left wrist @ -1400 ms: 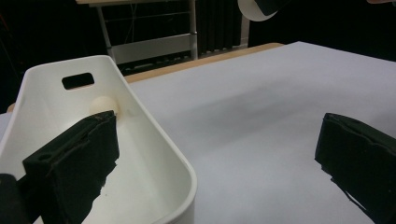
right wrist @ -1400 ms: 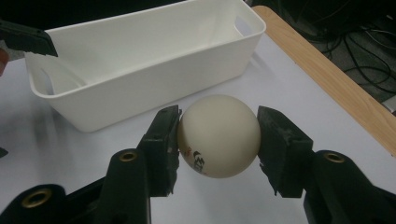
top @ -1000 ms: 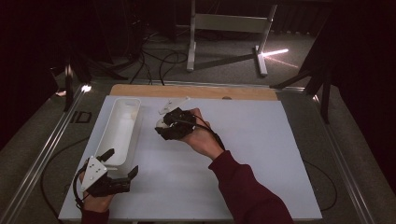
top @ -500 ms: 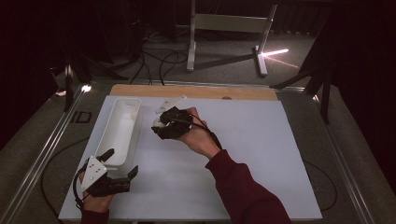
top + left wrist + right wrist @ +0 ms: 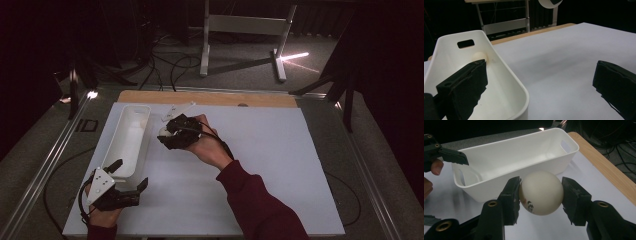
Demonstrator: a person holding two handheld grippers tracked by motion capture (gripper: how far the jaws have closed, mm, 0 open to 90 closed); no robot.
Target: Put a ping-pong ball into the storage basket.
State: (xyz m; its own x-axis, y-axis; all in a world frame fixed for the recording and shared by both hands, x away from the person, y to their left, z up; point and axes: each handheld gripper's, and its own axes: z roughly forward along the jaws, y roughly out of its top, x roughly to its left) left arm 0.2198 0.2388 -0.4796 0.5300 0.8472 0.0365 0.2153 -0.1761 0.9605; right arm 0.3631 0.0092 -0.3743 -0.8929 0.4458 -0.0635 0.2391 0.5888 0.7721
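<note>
I am watching the right gripper point(image 5: 541, 195) pinching a table-tennis ball point(image 5: 541, 193) between its jaws, just right of the white bin point(image 5: 129, 136), likely heading for a drop. The left gripper point(image 5: 129, 175) is idling, jaws spread, at the bin's near end. Another ball point(image 5: 479, 56) is lying inside.
</note>
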